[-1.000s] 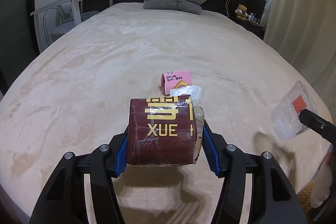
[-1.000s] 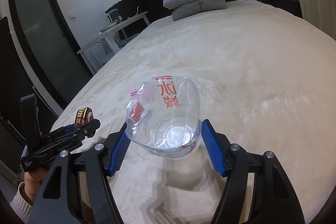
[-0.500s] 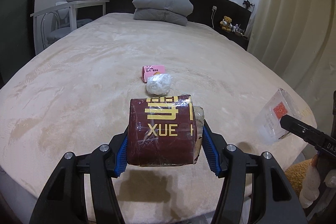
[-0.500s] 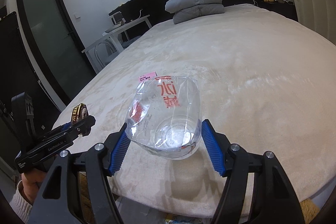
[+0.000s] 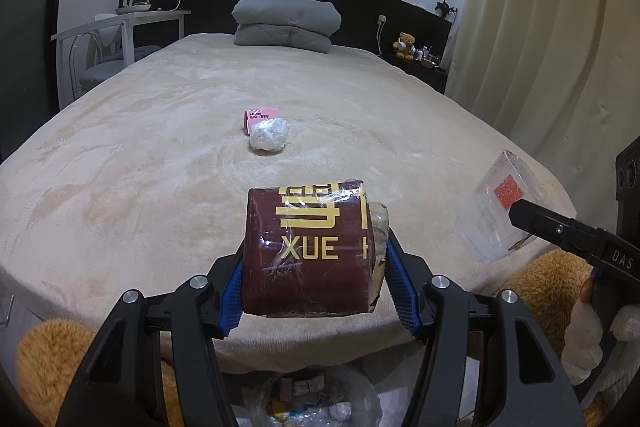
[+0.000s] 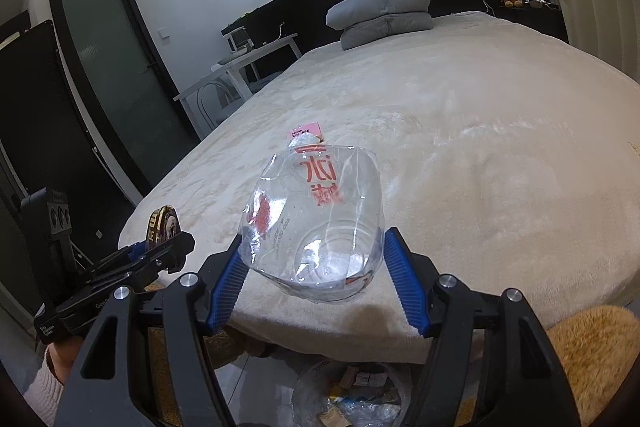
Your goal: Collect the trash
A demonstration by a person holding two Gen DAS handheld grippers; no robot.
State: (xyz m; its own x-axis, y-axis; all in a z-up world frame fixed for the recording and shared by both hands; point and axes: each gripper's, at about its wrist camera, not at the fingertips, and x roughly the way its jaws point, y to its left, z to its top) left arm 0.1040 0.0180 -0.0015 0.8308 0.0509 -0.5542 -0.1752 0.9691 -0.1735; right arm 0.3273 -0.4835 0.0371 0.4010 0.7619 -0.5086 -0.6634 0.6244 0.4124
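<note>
My left gripper is shut on a dark red box with gold lettering, wrapped in clear film, held over the foot edge of the bed. My right gripper is shut on a crushed clear plastic container with red print; it also shows at the right of the left wrist view as the container. On the bed lie a pink packet and a crumpled white wad in front of it. Below both grippers a bin lined with a clear bag holds several scraps; the same bin shows below the red box.
The beige bed fills both views, with a folded grey duvet at its head. An orange furry rug lies at the bed's foot. A white desk and chair stand left; curtains hang right. A dark door is at the left.
Both grippers have drawn back from over the bed to its foot edge, each still holding its item. The bin and rug have come into view below.
</note>
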